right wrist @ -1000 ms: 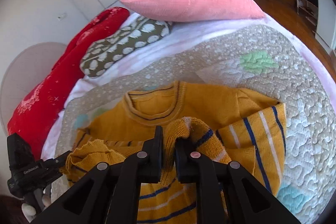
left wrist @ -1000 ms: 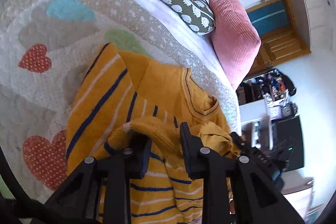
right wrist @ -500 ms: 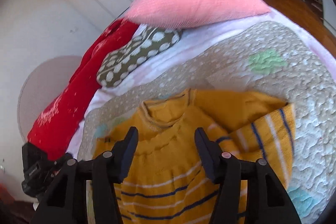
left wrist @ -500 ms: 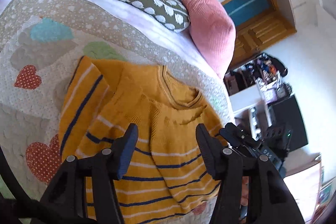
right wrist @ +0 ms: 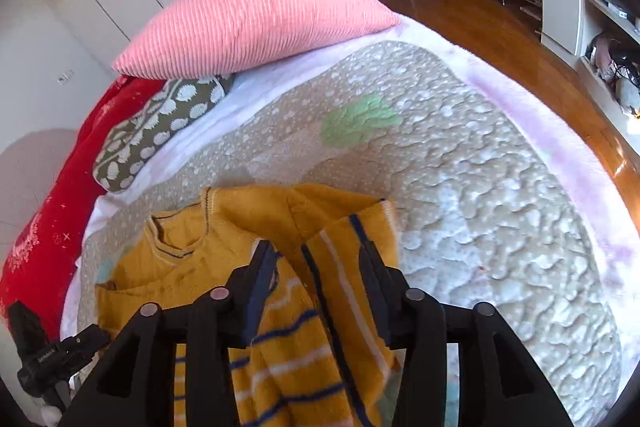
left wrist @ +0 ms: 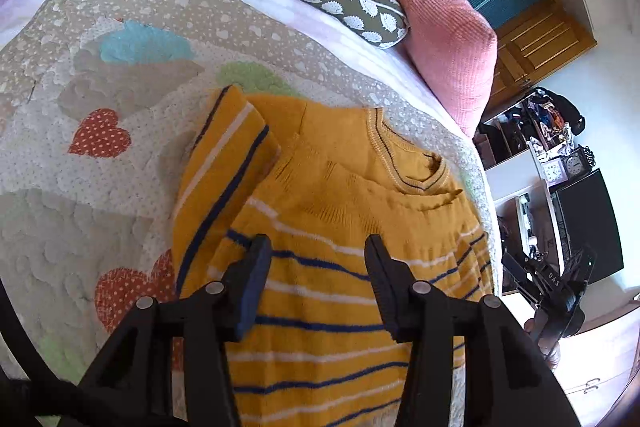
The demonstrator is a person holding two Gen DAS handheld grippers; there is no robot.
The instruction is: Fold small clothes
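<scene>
White letters "DAS" on the black right claw (left wrist: 558, 277) body, small white print on the left claw (right wrist: 48, 357) body too blurred to read

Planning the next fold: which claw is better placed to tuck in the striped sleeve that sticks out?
Probably the right claw: it hangs open directly over the striped sleeve. The left claw, also open, hovers over the sweater body, beside it.
</scene>
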